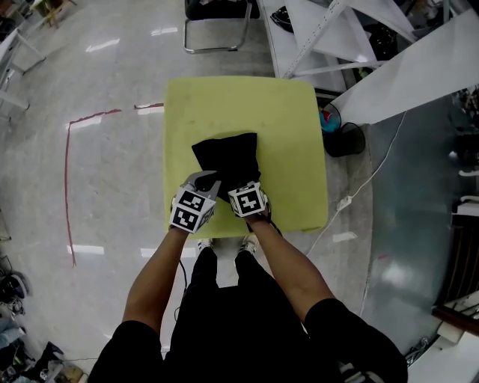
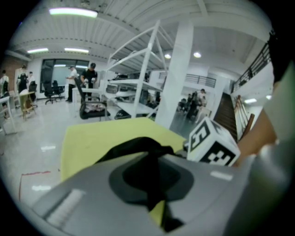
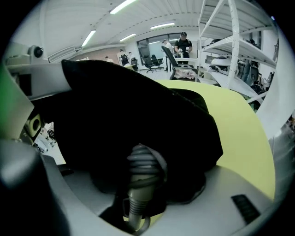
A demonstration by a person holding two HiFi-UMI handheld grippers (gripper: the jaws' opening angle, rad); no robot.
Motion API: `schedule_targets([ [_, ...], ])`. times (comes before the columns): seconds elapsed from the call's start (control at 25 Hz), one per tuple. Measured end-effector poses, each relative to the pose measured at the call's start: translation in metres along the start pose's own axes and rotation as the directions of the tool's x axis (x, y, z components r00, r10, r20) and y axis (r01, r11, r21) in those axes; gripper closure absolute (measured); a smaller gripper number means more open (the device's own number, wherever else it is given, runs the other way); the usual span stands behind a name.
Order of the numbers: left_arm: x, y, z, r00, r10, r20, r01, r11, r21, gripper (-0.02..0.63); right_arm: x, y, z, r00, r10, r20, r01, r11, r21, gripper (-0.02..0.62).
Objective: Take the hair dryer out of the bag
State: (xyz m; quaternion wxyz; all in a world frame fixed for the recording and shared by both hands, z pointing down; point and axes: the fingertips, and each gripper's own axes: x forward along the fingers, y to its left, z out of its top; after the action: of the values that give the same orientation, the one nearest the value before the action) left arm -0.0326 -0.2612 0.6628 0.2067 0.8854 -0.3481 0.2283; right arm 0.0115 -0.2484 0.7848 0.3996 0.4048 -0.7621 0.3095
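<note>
Poking from the mouth of the black bag (image 3: 138, 106), the hair dryer's coiled grey cord (image 3: 140, 173) stands between the spread jaws of the right gripper (image 3: 143, 196), neither pad pressing it; the dryer's body is out of sight. The left gripper (image 2: 154, 184), jaws pressed together, pinches the bag's fabric. The bag lies on a yellow-green table (image 1: 292, 112).

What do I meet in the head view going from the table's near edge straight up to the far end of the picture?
left gripper and right gripper, side by side at the near edge → black bag → bare yellow table → chair on the floor beyond.
</note>
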Motion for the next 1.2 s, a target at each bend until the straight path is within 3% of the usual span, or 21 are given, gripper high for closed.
schedule_targets([
  [0.28,-0.007,-0.003,0.0,0.999,0.044,-0.009,-0.043,0.994,0.101,0.589,-0.036,0.014,-0.015,0.99,0.14,-0.019,-0.141,0.988,-0.063,0.364],
  [0.56,-0.012,0.001,-0.002,0.997,0.081,-0.017,-0.078,0.987,0.143,0.591,-0.07,0.022,-0.028,0.955,0.294,-0.03,-0.296,0.95,-0.104,0.364],
  [0.76,-0.014,0.002,0.004,0.995,0.099,-0.01,-0.096,0.984,0.149,0.591,-0.087,0.03,-0.047,0.913,0.401,-0.071,-0.407,0.894,-0.186,0.362],
  [0.96,-0.015,0.008,0.006,0.993,0.12,-0.006,-0.117,0.978,0.17,0.591,-0.098,0.031,-0.065,0.885,0.45,-0.121,-0.465,0.842,-0.273,0.363],
  [1.2,-0.018,0.017,0.001,0.989,0.143,-0.018,-0.139,0.977,0.159,0.591,-0.125,0.04,-0.073,0.802,0.593,-0.073,-0.583,0.749,-0.316,0.362],
])
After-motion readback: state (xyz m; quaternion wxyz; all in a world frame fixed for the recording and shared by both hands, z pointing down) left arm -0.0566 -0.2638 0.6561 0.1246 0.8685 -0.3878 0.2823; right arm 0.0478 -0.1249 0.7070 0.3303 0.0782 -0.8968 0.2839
